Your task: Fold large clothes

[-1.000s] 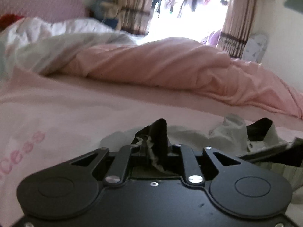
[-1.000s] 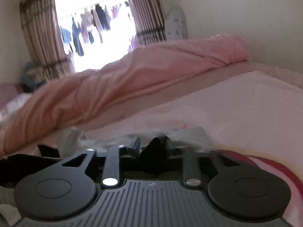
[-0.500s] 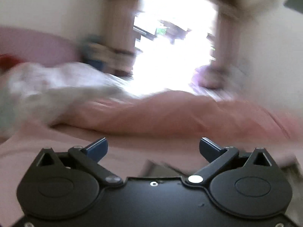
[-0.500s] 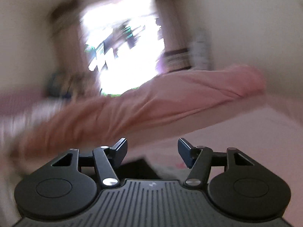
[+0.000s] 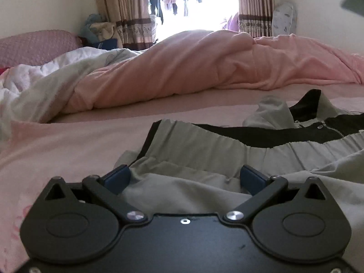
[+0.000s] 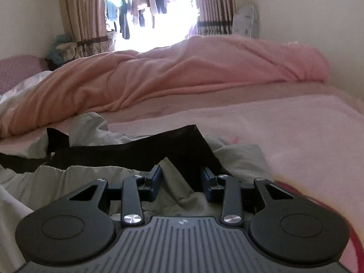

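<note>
Both grippers have let go. A second ago each was pinched shut on a bit of the garment; half a second ago they were already spread and swinging fast, and now they sit low over the cloth with nothing between the pads. The left gripper (image 5: pixel 185 179) is spread wide, jaws far apart, grey fabric lying loose under and between them but not clamped. The right gripper (image 6: pixel 182 182) is parted too, less wide, straddling a ridge of grey and black cloth without pinching it. The garment (image 5: pixel 227 150), grey with a black lining, a gathered elastic hem and a zipper showing at the right of the left view, lies on the pink sheet (image 5: pixel 68 141) of the bed, in front of both tools, partly doubled over on itself so the black inside shows as a band across the middle. My read: one fold has just been laid down and released, and the hands are coming back for a fresh grip on the near edge. The fold looks rumpled, not flat, so smoothing or another fold is likely needed. A heaped pink blanket (image 6: pixel 182 77) runs across the far side of the bed, well apart from the garment, with curtains (image 5: pixel 127 11) and a bright window behind.
</note>
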`<state>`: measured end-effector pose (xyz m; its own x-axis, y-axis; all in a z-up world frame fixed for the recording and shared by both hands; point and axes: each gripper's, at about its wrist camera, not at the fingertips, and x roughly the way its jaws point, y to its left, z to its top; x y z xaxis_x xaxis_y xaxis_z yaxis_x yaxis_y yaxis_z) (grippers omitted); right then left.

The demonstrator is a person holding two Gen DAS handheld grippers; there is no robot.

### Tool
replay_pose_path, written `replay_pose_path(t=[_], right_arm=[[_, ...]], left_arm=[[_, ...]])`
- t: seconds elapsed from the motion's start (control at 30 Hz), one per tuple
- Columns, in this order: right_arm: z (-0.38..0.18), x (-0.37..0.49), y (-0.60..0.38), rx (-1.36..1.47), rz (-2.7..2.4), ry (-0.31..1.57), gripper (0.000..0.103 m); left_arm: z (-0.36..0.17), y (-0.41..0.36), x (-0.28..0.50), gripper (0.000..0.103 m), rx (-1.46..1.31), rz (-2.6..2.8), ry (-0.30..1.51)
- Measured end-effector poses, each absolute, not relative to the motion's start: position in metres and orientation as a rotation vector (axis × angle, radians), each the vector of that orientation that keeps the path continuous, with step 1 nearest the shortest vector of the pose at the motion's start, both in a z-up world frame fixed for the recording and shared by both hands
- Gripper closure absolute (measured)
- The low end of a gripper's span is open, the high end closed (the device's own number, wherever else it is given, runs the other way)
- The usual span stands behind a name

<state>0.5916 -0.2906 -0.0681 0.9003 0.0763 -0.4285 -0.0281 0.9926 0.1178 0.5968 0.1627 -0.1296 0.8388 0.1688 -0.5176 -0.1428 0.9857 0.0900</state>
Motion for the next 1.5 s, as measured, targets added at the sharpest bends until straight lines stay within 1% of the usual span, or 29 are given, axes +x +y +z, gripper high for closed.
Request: replay_pose_path(t=[0.13, 0.2, 0.27, 0.3, 0.33, 0.47, 0.53, 0.6, 0.67, 0.77, 0.83, 0.9, 0.97, 1.0, 1.03, 1.07, 1.1, 1.13, 1.23, 1.4, 1.5], right_arm=[[-0.065, 0.586, -0.286, 0.075, 0.017, 0.413, 0.063], [-0.060, 0.579, -0.281, 0.058, -0.009, 0.382, 0.068], [-0.053, 0.573, -0.279, 0.072, -0.031, 0.353, 0.076], [-0.047, 0.567, -0.275, 0.094, -0.048, 0.325, 0.077], [-0.041, 0.559, -0.273, 0.105, -0.050, 0.298, 0.081], [-0.014, 0.530, -0.233, 0.006, 0.092, 0.218, 0.081], [-0.012, 0.520, -0.215, -0.088, 0.152, 0.196, 0.076], [-0.017, 0.520, -0.207, -0.174, 0.144, 0.189, 0.069], [-0.024, 0.530, -0.211, -0.195, 0.119, 0.221, 0.046], [-0.037, 0.552, -0.237, -0.139, 0.065, 0.285, 0.036], [-0.047, 0.567, -0.254, -0.120, 0.047, 0.362, 0.036], [-0.059, 0.578, -0.264, -0.142, 0.096, 0.433, 0.032], [-0.070, 0.581, -0.270, -0.138, 0.136, 0.456, 0.030], [-0.073, 0.583, -0.271, -0.127, 0.131, 0.455, 0.038], [-0.073, 0.582, -0.270, -0.132, 0.115, 0.453, 0.062], [-0.073, 0.580, -0.270, -0.135, 0.104, 0.438, 0.102], [-0.072, 0.578, -0.270, -0.141, 0.074, 0.425, 0.103], [-0.070, 0.577, -0.271, -0.140, 0.039, 0.404, 0.103], [-0.058, 0.563, -0.275, -0.131, -0.018, 0.281, 0.103], [-0.051, 0.550, -0.277, -0.115, -0.088, 0.144, 0.103], [-0.052, 0.554, -0.275, -0.105, -0.163, 0.108, 0.103]], left_arm=[[-0.129, 0.157, 0.593, 0.000, 0.056, 0.169, 0.553], [-0.127, 0.157, 0.591, 0.000, 0.060, 0.181, 0.553], [-0.122, 0.143, 0.586, 0.000, 0.074, 0.202, 0.550], [-0.118, 0.141, 0.584, 0.000, 0.081, 0.224, 0.543], [-0.110, 0.137, 0.581, 0.000, 0.087, 0.248, 0.527], [-0.067, 0.114, 0.549, 0.000, 0.064, 0.148, 0.349], [-0.059, 0.099, 0.540, 0.000, 0.133, 0.058, 0.320], [-0.066, 0.090, 0.540, 0.000, 0.212, 0.042, 0.301], [-0.080, 0.092, 0.553, 0.000, 0.258, 0.077, 0.356], [-0.099, 0.115, 0.575, 0.000, 0.235, 0.124, 0.431], [-0.114, 0.137, 0.588, 0.001, 0.168, 0.155, 0.508], [-0.125, 0.156, 0.594, 0.011, 0.099, 0.147, 0.545], [-0.129, 0.166, 0.597, 0.039, 0.026, 0.115, 0.557], [-0.128, 0.167, 0.597, 0.048, 0.024, 0.115, 0.556], [-0.129, 0.165, 0.596, 0.056, 0.042, 0.127, 0.556], [-0.129, 0.162, 0.594, 0.064, 0.056, 0.131, 0.552], [-0.129, 0.160, 0.592, 0.071, 0.067, 0.135, 0.541], [-0.126, 0.159, 0.591, 0.085, 0.071, 0.152, 0.529], [-0.112, 0.164, 0.582, 0.090, -0.008, 0.175, 0.476], [-0.082, 0.162, 0.562, 0.090, -0.066, 0.184, 0.338], [-0.083, 0.153, 0.558, 0.091, -0.029, 0.229, 0.248]])
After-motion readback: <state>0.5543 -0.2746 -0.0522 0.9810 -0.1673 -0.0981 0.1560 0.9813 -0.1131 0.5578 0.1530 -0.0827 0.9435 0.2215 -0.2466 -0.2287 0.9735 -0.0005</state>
